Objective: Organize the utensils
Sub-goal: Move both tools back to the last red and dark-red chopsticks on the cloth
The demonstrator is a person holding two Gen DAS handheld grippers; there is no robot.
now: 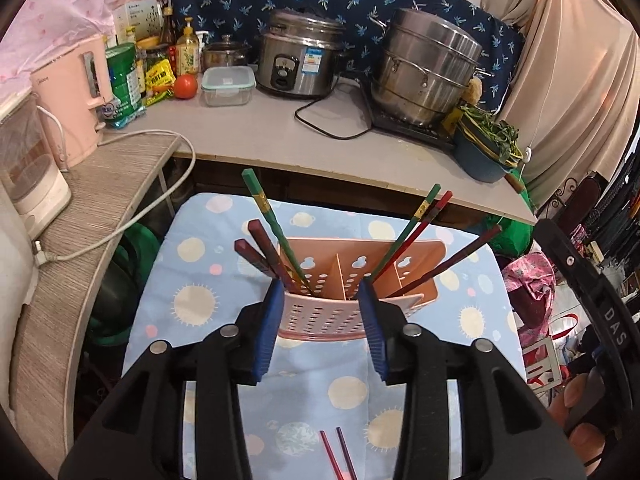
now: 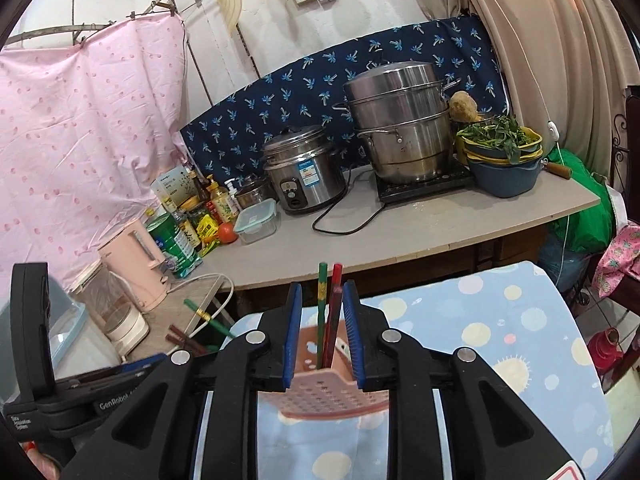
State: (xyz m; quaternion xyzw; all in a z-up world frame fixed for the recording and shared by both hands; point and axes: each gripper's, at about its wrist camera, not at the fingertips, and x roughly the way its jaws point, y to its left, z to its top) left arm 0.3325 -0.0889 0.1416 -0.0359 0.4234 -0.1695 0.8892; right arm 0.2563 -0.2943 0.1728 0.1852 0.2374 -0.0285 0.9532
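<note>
A pink perforated utensil holder (image 1: 320,316) stands on a blue dotted cloth (image 1: 208,280). Its left compartment holds a green chopstick (image 1: 272,216) and two dark red ones (image 1: 260,240). The right compartment holds a green one (image 1: 412,220), a red one (image 1: 430,216) and a dark brown one (image 1: 460,252). Two more chopsticks (image 1: 336,456) lie on the cloth below. My left gripper (image 1: 320,284) is open just before the holder's front wall, with nothing held. My right gripper (image 2: 320,300) frames the green chopstick (image 2: 322,292) and the red chopstick (image 2: 334,304) standing in the holder (image 2: 332,396); its pads stand apart from them.
Beyond the cloth runs a grey counter (image 1: 320,140) with a rice cooker (image 1: 296,64), a steamer pot (image 1: 424,68), a lidded box (image 1: 228,84), bottles, and a bowl of greens (image 1: 488,148). A pink kettle (image 1: 76,92) and white cable (image 1: 160,200) occupy the left shelf.
</note>
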